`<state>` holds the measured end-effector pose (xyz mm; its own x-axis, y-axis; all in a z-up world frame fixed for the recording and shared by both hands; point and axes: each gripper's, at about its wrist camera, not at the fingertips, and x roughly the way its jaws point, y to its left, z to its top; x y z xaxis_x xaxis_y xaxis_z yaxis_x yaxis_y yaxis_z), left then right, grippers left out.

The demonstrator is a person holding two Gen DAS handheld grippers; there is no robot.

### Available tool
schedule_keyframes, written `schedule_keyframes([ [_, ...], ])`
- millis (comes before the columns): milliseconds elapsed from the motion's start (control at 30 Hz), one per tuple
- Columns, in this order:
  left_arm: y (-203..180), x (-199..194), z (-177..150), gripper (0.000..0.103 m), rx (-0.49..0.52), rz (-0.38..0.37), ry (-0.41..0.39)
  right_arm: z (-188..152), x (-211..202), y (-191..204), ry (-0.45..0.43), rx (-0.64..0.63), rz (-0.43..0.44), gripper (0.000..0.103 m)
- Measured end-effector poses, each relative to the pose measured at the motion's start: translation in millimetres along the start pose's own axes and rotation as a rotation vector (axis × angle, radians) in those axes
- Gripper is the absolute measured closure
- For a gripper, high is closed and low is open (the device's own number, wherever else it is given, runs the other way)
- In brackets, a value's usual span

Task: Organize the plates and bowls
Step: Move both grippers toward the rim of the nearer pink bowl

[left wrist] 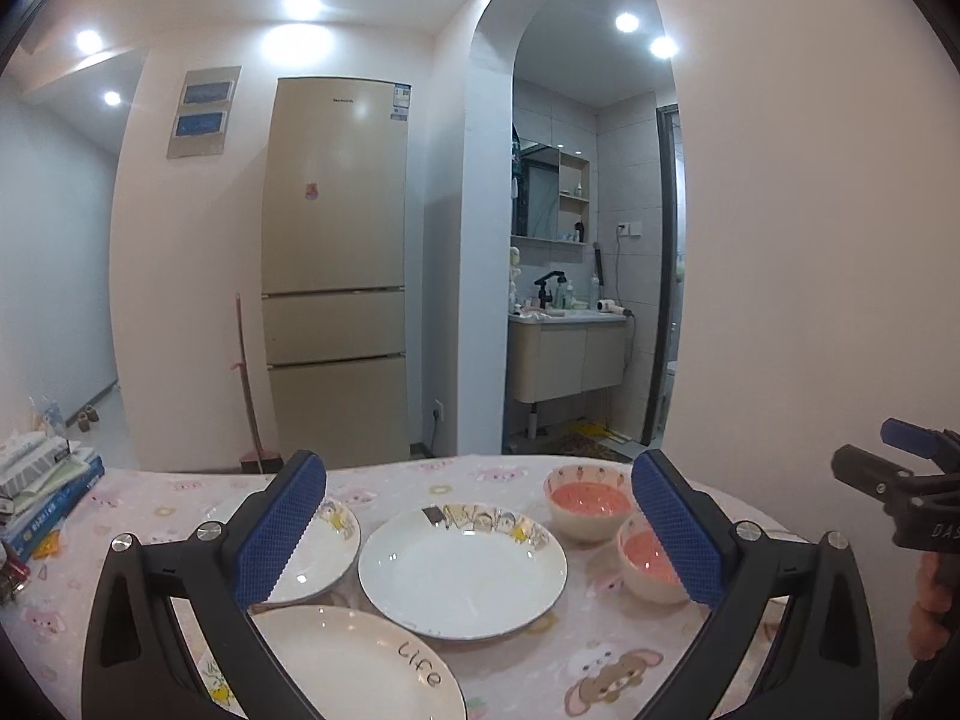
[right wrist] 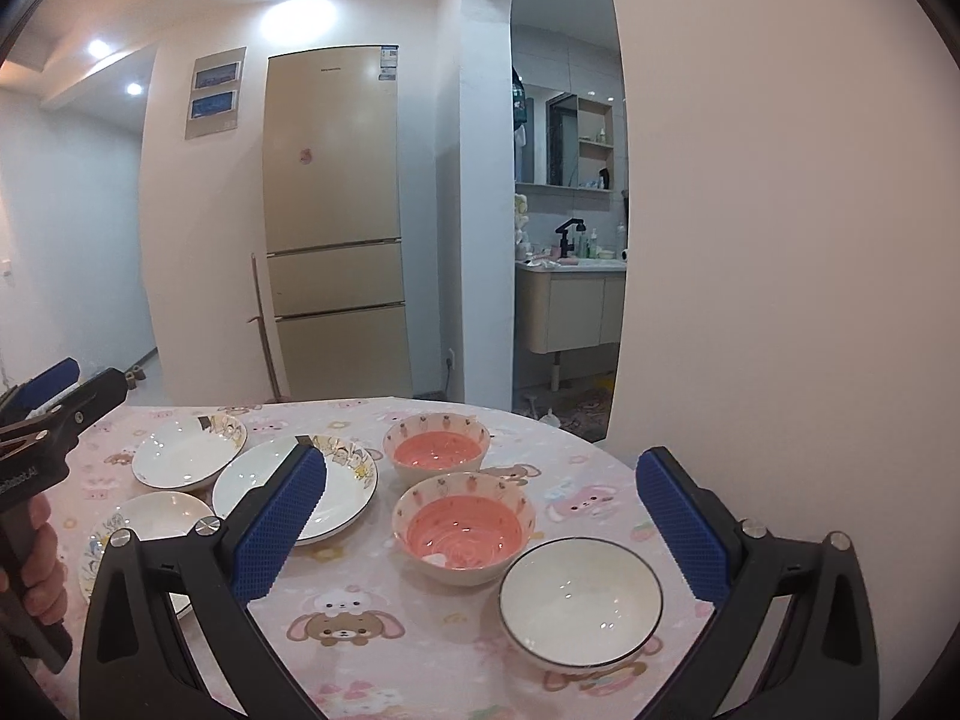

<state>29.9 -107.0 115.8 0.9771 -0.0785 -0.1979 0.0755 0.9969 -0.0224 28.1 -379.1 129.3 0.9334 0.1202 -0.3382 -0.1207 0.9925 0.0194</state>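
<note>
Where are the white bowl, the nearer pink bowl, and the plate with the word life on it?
white bowl [right wrist: 581,600]: right wrist view, on its white inside bottom.
nearer pink bowl [right wrist: 463,529]: right wrist view, on its pink inside.
plate with the word life [left wrist: 348,666]: left wrist view, on its bare white face.

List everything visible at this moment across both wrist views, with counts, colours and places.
plates: 3, white with cartoon rims, left half of table
pink bowls: 2, pink inside, table centre, one behind the other
white bowl: 1, white, dark rim, nearest the right gripper
table: 1, pink cartoon cloth
books: a stack, table's left edge
fridge: 1, beige, against far wall
broom: 1, beside fridge
washbasin cabinet: 1, beige, through archway
left gripper: open, empty, above plates
right gripper: open, empty, above bowls
</note>
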Motion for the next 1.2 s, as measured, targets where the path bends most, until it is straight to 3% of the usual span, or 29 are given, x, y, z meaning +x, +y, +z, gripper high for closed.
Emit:
schedule_keyframes([
  [100, -9, 12, 9, 0.0, 0.008, -0.006, 0.027, 12, 11, -12, 0.041, -0.009, 0.029, 0.0],
  [200, -20, 40, 15, 0.001, -0.01, -0.02, 0.121, 25, 36, -25, 0.137, -0.021, 0.077, 0.003],
  [300, -34, 82, 13, 0.016, -0.029, -0.061, 0.272, 26, 70, -36, 0.265, -0.017, 0.125, 0.012],
  [467, -54, 134, -10, 0.045, -0.083, -0.109, 0.461, 9, 130, -49, 0.485, 0.008, 0.175, 0.032],
  [633, -67, 173, -38, 0.049, -0.123, -0.16, 0.623, -13, 178, -52, 0.642, 0.013, 0.196, 0.049],
  [733, -71, 187, -48, 0.056, -0.132, -0.169, 0.702, -28, 200, -50, 0.741, 0.02, 0.202, 0.07],
  [833, -78, 204, -59, 0.068, -0.107, -0.137, 0.78, -32, 218, -56, 0.808, 0.07, 0.203, 0.072],
  [1000, -89, 223, -68, 0.068, -0.112, -0.179, 0.884, -35, 245, -62, 0.898, 0.052, 0.169, 0.072],
  [1200, -101, 250, -81, 0.068, -0.117, -0.175, 0.976, -43, 260, -62, 0.964, 0.073, 0.206, 0.076],
])
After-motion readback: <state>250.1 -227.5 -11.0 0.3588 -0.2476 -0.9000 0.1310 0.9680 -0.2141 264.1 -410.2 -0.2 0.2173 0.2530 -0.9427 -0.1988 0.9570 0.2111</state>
